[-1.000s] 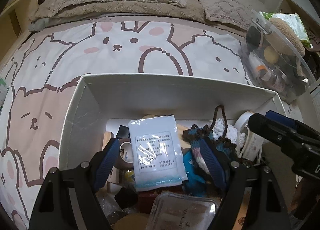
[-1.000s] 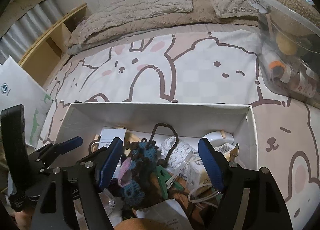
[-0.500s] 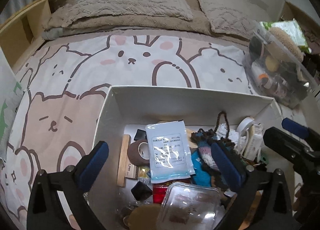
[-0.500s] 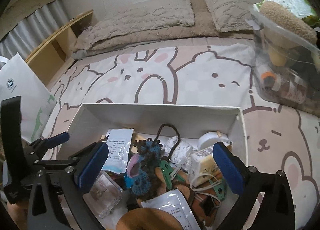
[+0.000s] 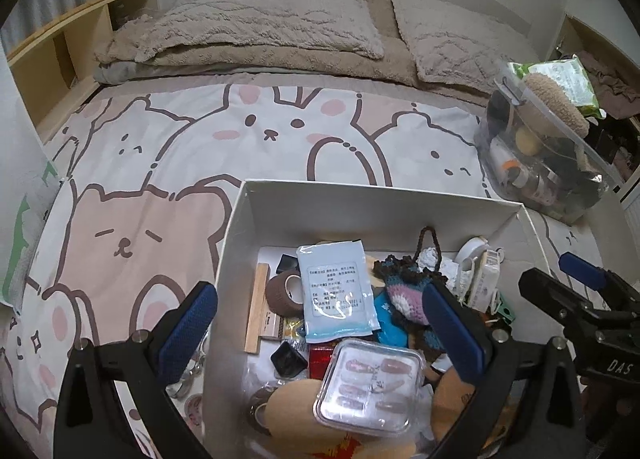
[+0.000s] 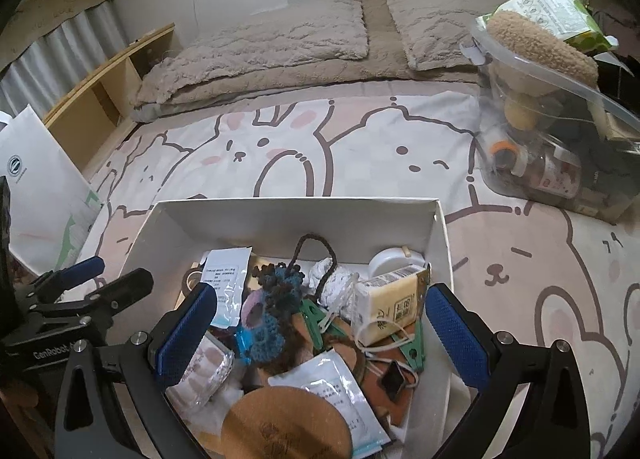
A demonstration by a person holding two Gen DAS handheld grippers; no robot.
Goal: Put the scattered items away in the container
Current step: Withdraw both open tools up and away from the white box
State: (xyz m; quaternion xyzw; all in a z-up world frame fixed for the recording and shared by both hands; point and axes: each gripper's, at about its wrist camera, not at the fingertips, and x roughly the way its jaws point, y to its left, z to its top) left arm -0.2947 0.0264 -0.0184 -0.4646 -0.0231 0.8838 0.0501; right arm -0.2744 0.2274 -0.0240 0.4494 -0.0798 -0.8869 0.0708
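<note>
The bed point(image 5: 280, 147) (cartoon-animal cover) carries a white box point(image 5: 360, 199), a clear tub point(image 5: 536, 179) and pillows point(image 5: 264, 27).

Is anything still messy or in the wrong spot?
Yes. A few small things still lie on the bedspread, just outside the white box, by its left wall; one looks like a metal ring. Inside, everything is heaped in a jumble, and the clear nail case sits tilted on top.
</note>
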